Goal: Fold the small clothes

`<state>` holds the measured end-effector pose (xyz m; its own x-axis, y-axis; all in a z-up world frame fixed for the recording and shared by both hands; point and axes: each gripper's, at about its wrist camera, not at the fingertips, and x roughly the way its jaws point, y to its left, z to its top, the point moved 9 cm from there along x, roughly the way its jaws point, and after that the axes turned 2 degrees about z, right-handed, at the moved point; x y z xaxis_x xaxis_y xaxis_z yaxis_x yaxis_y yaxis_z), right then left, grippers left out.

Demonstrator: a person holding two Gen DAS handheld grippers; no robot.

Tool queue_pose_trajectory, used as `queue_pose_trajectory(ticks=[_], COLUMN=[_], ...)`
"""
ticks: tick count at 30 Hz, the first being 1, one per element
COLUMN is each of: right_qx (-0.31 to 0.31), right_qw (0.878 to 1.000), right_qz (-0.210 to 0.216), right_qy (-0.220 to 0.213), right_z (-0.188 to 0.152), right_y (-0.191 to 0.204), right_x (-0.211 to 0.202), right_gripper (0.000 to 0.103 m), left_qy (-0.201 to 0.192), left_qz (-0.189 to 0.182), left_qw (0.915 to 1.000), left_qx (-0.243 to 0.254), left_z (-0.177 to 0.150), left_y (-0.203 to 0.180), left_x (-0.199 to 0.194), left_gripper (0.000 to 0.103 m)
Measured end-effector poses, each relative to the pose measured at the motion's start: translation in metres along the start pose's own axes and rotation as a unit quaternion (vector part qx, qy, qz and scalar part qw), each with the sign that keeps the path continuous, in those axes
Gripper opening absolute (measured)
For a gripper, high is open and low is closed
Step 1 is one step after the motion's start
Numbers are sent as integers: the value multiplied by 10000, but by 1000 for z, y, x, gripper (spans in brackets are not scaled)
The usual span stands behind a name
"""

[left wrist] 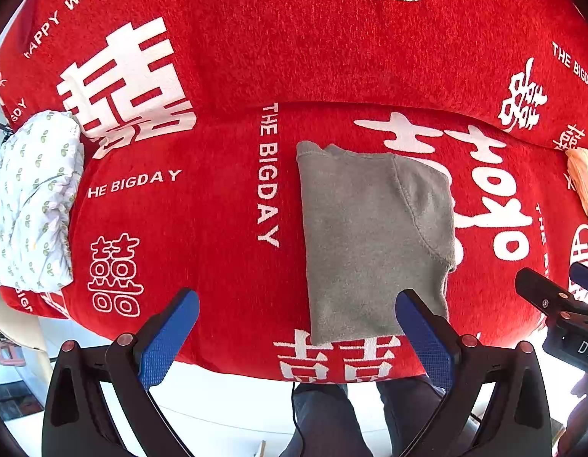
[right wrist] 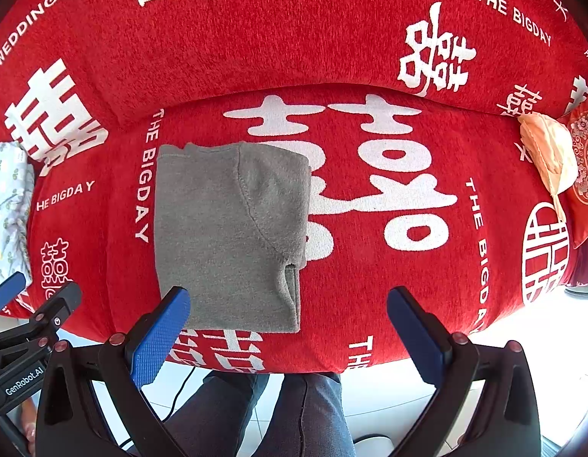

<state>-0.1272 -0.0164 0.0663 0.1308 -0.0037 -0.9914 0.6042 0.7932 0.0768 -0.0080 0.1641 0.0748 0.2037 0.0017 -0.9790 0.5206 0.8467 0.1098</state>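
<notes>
Fingers (left wrist: 172,337) of your left gripper (left wrist: 297,333) and your right gripper (right wrist: 288,329) were spread wide, holding nothing. Just past them, the folded grey garment (right wrist: 225,236) lay flat near the front edge of the red cover (right wrist: 370,285). Farther left sat a white printed bundle (left wrist: 31,198); far right, an orange cloth (right wrist: 549,152).

Grey garment (left wrist: 374,236): folded flat, centre-right on red cover (left wrist: 225,205) w/ white lettering. Left gripper (left wrist: 297,337): jaws wide apart, 6 o'clock, nothing held. White patterned cloth (left wrist: 31,205): 9 o'clock. Peach cloth (left wrist: 583,179): 3 o'clock.
</notes>
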Motion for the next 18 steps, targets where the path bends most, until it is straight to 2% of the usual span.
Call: queue_pose_trajectory(ticks=[18], right_qx=[-24], right_qw=[10000], right_qz=[8], right_qy=[6], right_z=[2], right_y=[1], right_x=[0], right_gripper=[103], left_qy=[-1], left_qz=[15], left_qw=[10000], left_qx=[48], left_z=[3], left_y=[2], left_x=[1], left_gripper=[103])
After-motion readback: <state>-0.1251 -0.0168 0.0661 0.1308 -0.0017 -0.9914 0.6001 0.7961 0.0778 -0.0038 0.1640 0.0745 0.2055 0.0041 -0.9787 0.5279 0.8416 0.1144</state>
